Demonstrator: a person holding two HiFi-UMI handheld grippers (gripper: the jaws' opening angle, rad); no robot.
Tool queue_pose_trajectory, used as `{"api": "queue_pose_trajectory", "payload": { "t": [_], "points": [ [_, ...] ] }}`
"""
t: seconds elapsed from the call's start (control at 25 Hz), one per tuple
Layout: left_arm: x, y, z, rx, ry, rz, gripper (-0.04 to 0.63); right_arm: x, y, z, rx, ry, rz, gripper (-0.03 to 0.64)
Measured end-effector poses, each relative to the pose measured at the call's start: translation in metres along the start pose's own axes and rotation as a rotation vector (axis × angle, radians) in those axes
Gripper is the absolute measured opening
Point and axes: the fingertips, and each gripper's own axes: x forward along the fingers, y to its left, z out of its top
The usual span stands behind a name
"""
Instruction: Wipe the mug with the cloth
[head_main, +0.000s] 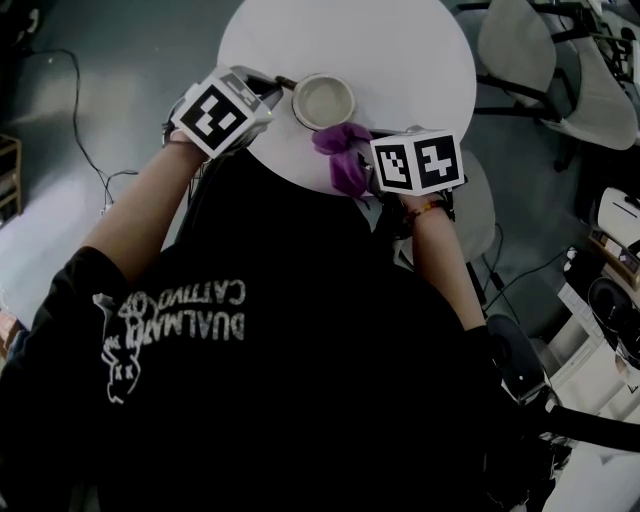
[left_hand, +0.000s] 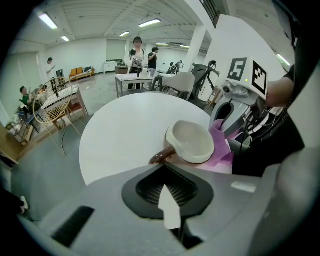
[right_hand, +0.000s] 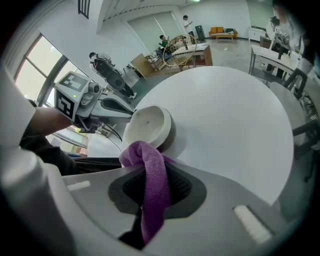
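A cream mug (head_main: 322, 100) with a brown outside stands near the front edge of the round white table (head_main: 400, 50). Its brown handle (left_hand: 161, 156) runs straight into the tips of my left gripper (head_main: 278, 85), whose jaws are shut on it. In the left gripper view the mug (left_hand: 192, 142) leans a little toward the camera. A purple cloth (head_main: 345, 160) hangs from my right gripper (head_main: 366, 176), which is shut on it just right of the mug. In the right gripper view the cloth (right_hand: 152, 185) bunches up against the mug's (right_hand: 145, 125) near side.
Grey chairs (head_main: 560, 60) stand to the right of the table, and cables (head_main: 90, 130) lie on the floor at the left. The left gripper view shows other tables, a wire chair (left_hand: 50, 107) and standing people far across the room.
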Motion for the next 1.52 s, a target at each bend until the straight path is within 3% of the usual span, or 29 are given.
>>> {"api": "queue_pose_trajectory", "payload": {
  "t": [0.8,1.52],
  "points": [
    [0.008,0.001,0.009,-0.038,-0.006,0.004,0.003,-0.018,-0.058,0.047,-0.019,-0.015,-0.089,0.055],
    [0.005,0.005,0.014,-0.043,-0.025,-0.020,0.003,0.008,-0.050,0.124,-0.295,0.036,-0.153,0.055]
  ]
}}
